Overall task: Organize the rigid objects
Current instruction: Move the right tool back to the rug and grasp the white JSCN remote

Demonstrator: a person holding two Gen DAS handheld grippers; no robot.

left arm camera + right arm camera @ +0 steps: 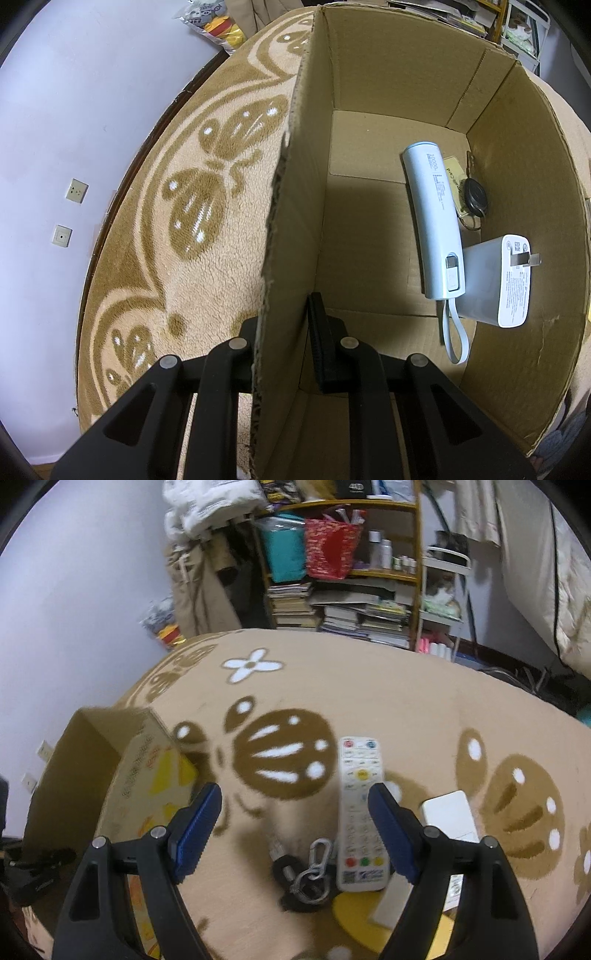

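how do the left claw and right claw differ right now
The left claw is clamped on the cardboard box wall; the right claw is open, holding nothing. The left's pads are black, the right's pads blue. The right hovers over the remote and keys. Both have black frames.

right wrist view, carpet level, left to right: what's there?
cardboard box → keys with carabiner → white remote → white block. The yellow disc and the flat white item near the right fingers overlap, so they're left out.
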